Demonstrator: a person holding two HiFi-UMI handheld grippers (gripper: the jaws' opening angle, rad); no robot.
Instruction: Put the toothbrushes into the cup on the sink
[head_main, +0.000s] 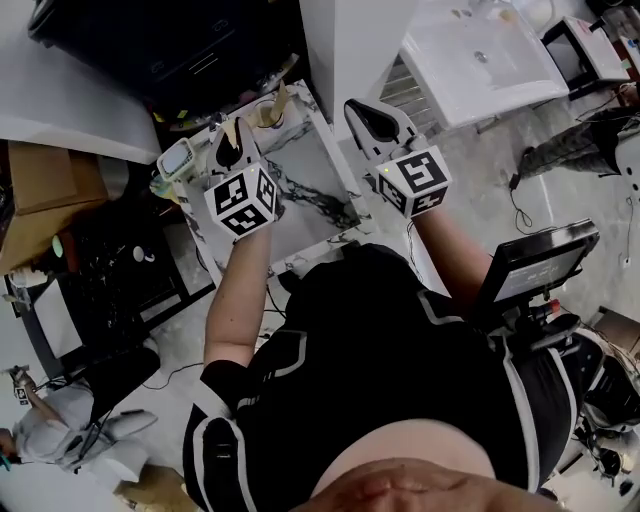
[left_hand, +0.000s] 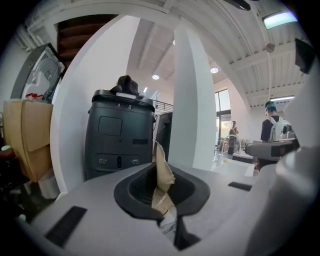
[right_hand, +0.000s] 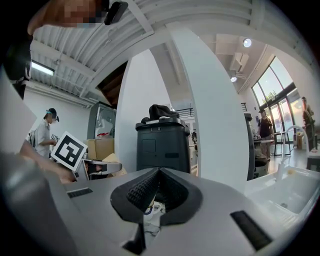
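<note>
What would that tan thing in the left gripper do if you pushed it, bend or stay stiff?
The tan piece pinched in the left gripper looks thin and creased, like paper wrap, so it probably bends easily. It stands above the jaws unsupported, so something stiffer may be inside. Flat, so unlikely to roll.

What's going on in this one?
A person holds a gripper in each hand above a marble-patterned sink top. The left gripper is clamped on a thin tan piece, seemingly a paper-wrapped toothbrush, close to a cup at the sink's far edge; that cup seems to hold another tan stick. The right gripper is shut and empty, off to the side.
</note>
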